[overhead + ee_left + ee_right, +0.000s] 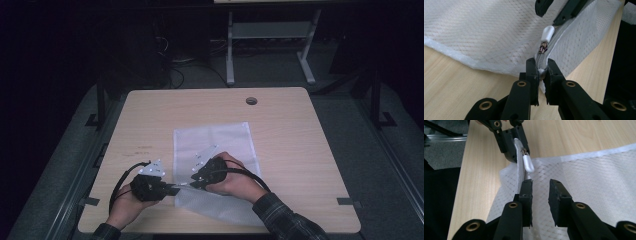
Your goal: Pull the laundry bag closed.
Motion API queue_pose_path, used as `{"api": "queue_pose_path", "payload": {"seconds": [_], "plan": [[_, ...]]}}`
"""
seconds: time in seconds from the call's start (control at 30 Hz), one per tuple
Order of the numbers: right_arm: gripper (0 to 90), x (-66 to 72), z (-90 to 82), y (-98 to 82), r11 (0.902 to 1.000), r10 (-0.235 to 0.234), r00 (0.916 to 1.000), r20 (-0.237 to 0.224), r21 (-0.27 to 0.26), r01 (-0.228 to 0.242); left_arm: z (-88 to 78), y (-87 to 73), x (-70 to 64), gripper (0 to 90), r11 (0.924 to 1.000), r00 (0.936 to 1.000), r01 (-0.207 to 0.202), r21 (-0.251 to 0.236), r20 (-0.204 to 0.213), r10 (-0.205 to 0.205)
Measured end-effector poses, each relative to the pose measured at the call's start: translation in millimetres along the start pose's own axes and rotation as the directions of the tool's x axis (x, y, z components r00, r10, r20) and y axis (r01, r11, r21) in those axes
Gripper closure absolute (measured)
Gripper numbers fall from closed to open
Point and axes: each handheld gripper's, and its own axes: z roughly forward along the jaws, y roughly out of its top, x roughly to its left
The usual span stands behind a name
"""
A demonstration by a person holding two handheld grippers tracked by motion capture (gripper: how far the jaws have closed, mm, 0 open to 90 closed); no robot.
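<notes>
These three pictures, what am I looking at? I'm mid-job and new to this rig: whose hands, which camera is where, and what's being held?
No robot arm here: a person holds a two-jaw gripper in each hand. The high view looks down on a wooden table from above the person's side. The other two come from cameras riding on each gripper, looking along its black jaws.

On the table lies a white mesh bag with a zipper along one edge.

The left gripper is shut on the zipper end, just behind the white zipper pull. The right gripper is open, its jaws over the mesh beside the zipper, gripping nothing; the pull sits ahead of it.
</notes>
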Motion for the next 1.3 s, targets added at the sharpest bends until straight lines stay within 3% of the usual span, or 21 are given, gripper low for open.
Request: {"api": "queue_pose_path", "payload": {"seconds": [0.6,0.8,1.03,1.3], "plan": [[73.7,8.1,11.4,16.7,0.9972,-0.069,0.9976,-0.001,0.028,0.069,2.5,2.8,-0.3,82.6,0.9995,0.9992,0.029,0.017,0.028,-0.029],[79.7,10.8,14.4,21.7,0.9939,-0.1,0.995,-0.002,0.047,0.1,3.1,2.7,0.3,82.6,0.9991,0.9989,0.035,0.025,0.031,-0.036],[86.0,12.0,15.8,21.6,0.9935,-0.095,0.9951,-0.027,0.059,0.097,2.0,2.5,1.6,82.5,0.9989,0.9988,0.043,0.02,0.024,-0.043],[84.7,11.2,17.8,22.3,0.994,-0.089,0.9953,-0.038,0.061,0.091,1.8,2.6,1.6,82.6,0.9991,0.9991,0.037,0.019,0.021,-0.037]]}}
